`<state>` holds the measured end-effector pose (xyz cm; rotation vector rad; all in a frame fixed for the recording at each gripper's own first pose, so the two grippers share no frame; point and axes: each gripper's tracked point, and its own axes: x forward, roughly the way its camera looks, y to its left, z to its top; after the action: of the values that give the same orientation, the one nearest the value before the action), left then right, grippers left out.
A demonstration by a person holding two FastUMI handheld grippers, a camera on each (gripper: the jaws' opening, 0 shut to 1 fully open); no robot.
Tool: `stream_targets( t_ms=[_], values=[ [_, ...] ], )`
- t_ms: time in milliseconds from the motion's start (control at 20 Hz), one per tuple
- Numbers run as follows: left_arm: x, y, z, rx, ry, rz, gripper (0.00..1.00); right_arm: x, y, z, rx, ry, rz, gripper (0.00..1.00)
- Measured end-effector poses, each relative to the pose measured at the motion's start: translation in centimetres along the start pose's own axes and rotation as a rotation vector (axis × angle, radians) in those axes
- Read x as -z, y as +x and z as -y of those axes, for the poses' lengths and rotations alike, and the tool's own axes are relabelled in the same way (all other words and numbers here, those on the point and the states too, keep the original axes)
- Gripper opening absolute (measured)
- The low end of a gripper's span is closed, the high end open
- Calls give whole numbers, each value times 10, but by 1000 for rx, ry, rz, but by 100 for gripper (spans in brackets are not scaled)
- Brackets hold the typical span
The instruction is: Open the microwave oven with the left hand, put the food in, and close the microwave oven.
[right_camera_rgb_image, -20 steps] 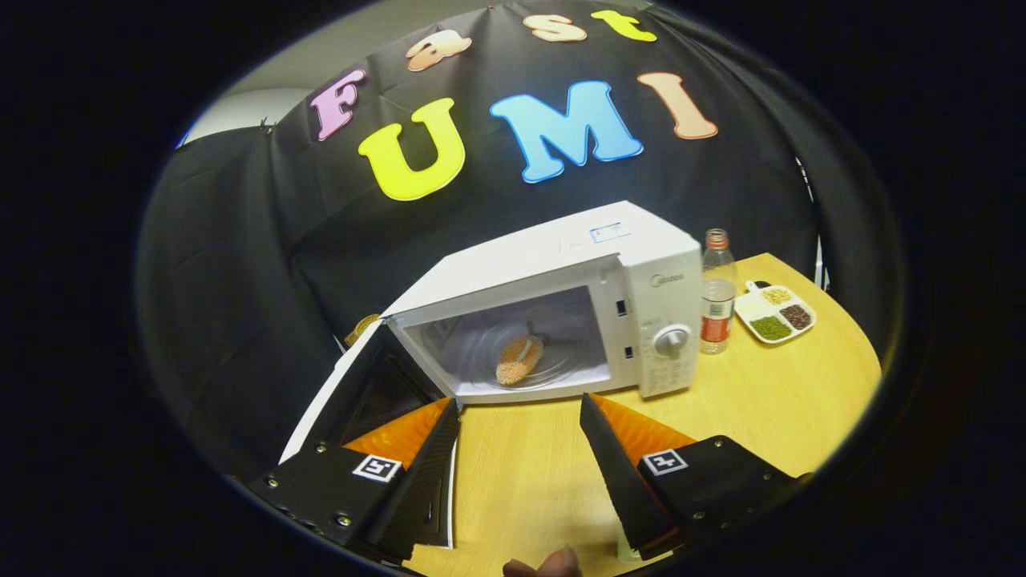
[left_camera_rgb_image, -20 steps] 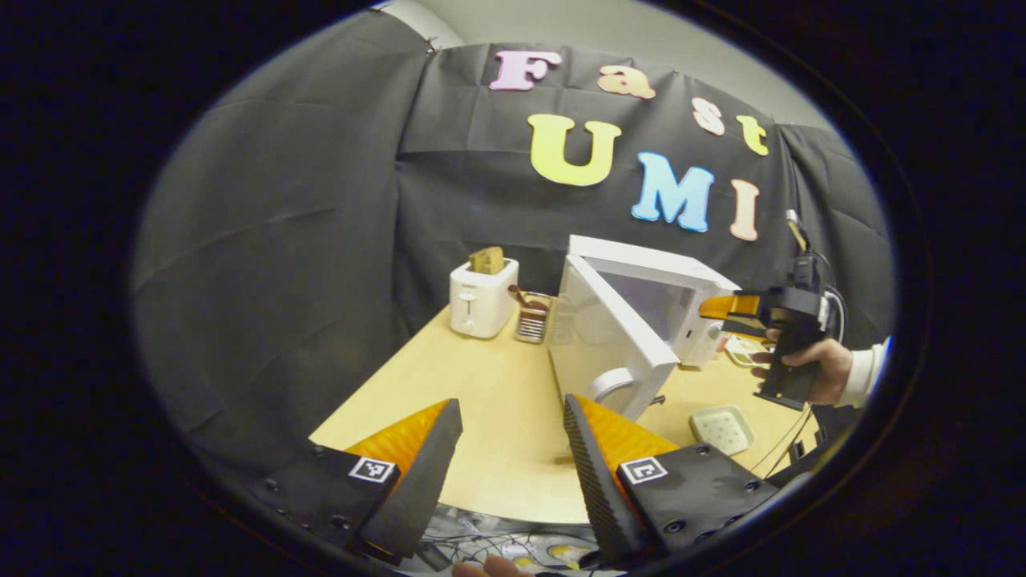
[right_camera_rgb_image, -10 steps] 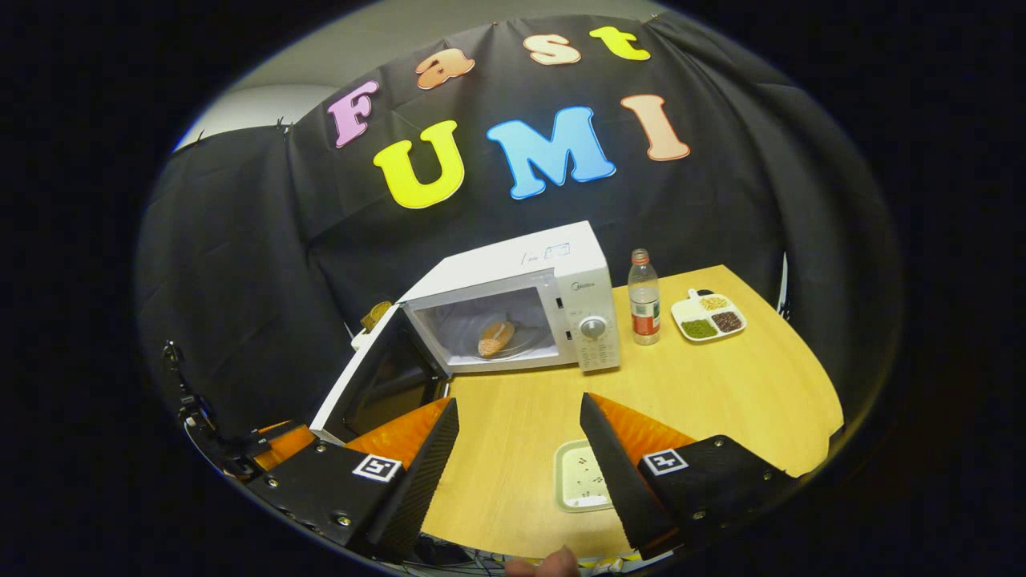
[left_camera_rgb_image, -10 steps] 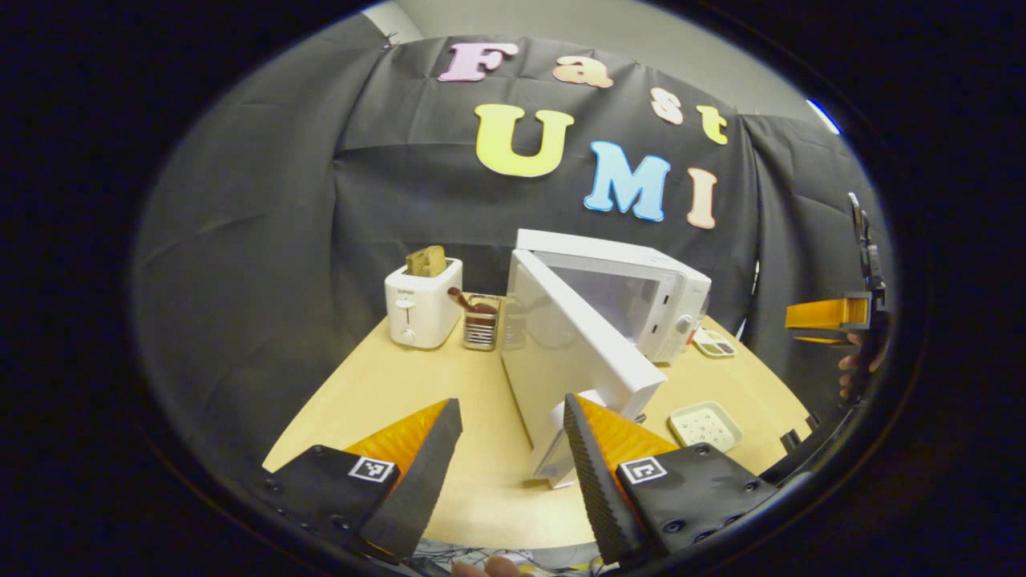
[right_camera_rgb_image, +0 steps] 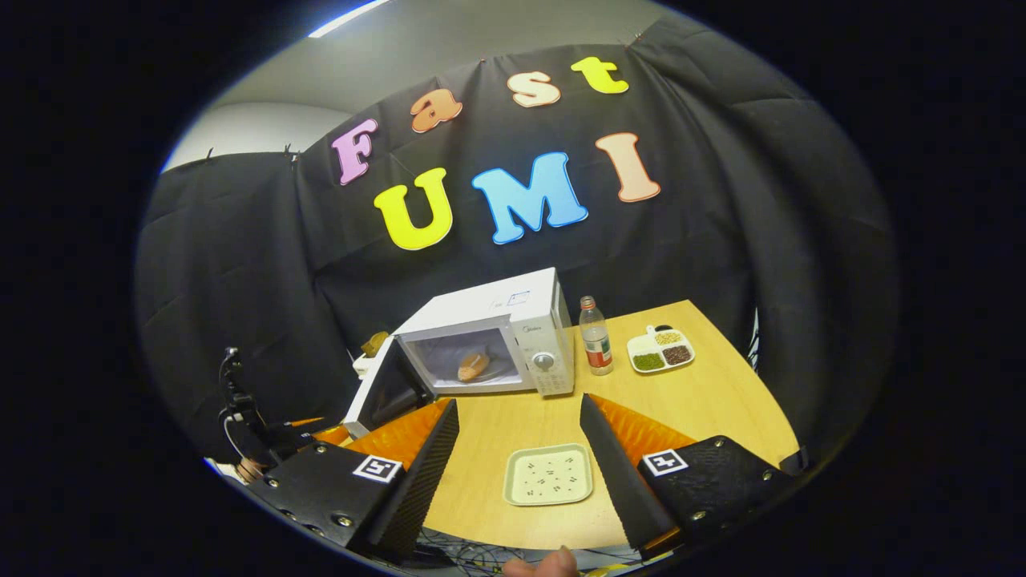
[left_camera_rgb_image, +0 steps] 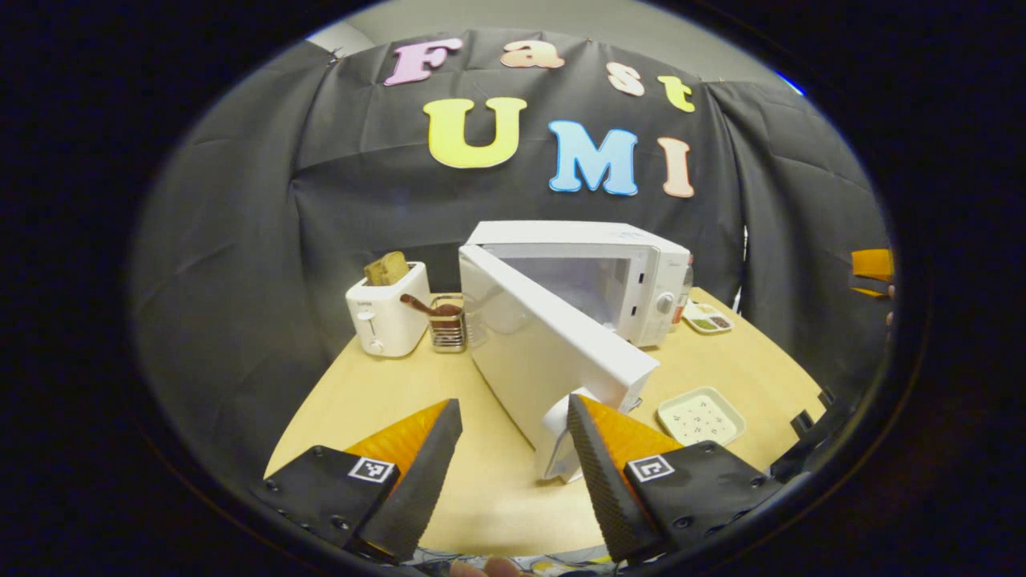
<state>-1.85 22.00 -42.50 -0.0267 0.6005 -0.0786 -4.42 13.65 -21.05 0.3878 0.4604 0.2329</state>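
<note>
Over the preceding second the right tongs [right_camera_rgb_image: 519, 469] had withdrawn from the microwave oven [right_camera_rgb_image: 513, 328], which shrank from the centre of the right gripper view to a smaller body at middle frame. These tongs stood apart and empty at the bottom of the frame, above an empty tray [right_camera_rgb_image: 550, 474] lying on the table [right_camera_rgb_image: 705, 401]. The food [right_camera_rgb_image: 473, 366], an orange-brown piece, lay inside the open cavity on the turntable, so the placing step was judged complete. The door [left_camera_rgb_image: 553, 361] remained swung wide. In the left gripper view the left tongs [left_camera_rgb_image: 513, 461] had advanced toward the door: its free edge and handle [left_camera_rgb_image: 561, 437], well ahead of the tongs a second earlier, now sat at lower centre just beside the right-hand finger [left_camera_rgb_image: 597, 461]. The left tongs were apart, with nothing between them; contact with the handle could not be confirmed. The remaining step was judged to be closing the door, which called for a push on its outer face near the handle. A toaster [left_camera_rgb_image: 383, 316] and a utensil rack [left_camera_rgb_image: 447, 320] stood at middle left, behind the door's hinge side; a bottle [right_camera_rgb_image: 595, 346] and a divided dish [right_camera_rgb_image: 661, 350] stood right of the oven, clear of the swing path.
</note>
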Motion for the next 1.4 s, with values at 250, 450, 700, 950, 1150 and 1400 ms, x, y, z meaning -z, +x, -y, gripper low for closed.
stream_targets(
  t_ms=[250, 450, 700, 950, 1150, 1400],
  values=[
    [-11, -2, -14, -57, 53, 30, 82, -4, -17, 13, 16, 31, 20, 94],
    [24, 53, -7, 21, 42, -59, 82, -7, -5, 25, 104, 22, 10, 93],
    [14, 94, 36, 159, 40, -25, 83, -22, 13, 26, 217, 77, 45, 94],
    [3, 138, 74, 242, 71, -23, 83, -11, 14, 36, 335, 121, 62, 94],
    [-4, 169, 98, 284, 79, -26, 85, 1, 4, 48, 399, 158, 40, 94],
    [-20, 204, 119, 307, 108, -2, 82, 12, -4, 64, 461, 183, 7, 94]
  ],
)
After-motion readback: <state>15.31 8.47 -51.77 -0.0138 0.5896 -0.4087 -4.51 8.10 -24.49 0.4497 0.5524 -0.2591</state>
